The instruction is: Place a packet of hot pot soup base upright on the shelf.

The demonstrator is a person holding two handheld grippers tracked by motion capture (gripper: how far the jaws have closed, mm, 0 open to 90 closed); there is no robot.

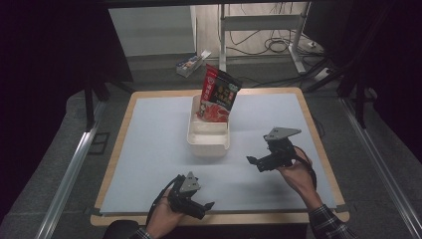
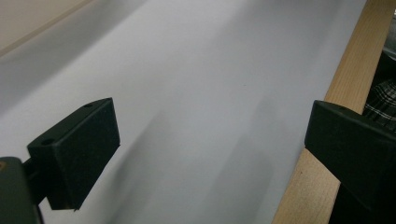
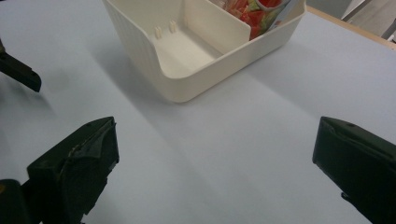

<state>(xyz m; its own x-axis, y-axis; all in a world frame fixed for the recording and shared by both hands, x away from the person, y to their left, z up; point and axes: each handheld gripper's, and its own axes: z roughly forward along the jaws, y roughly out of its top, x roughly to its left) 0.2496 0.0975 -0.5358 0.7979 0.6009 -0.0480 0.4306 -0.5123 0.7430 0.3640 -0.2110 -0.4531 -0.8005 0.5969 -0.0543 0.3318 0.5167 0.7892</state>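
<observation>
Hovering with both tongs agape, gripping nothing.
Risking a toppled red pouch (image 1: 219, 94), standing tilted in white bin (image 1: 207, 142), if right gripper (image 1: 259, 160) or left gripper (image 1: 204, 206) nudges it.

The only print I can see is on the red pouch (image 1: 218, 94) standing in the far end of the white bin (image 1: 207, 139). In the high view its front carries a round mark near the top left corner and light lettering down the dark middle, above a picture of food, but all of it is too small and blurred to read. The small box (image 1: 191, 63) on the floor beyond the surface has markings too, likewise unreadable.
</observation>
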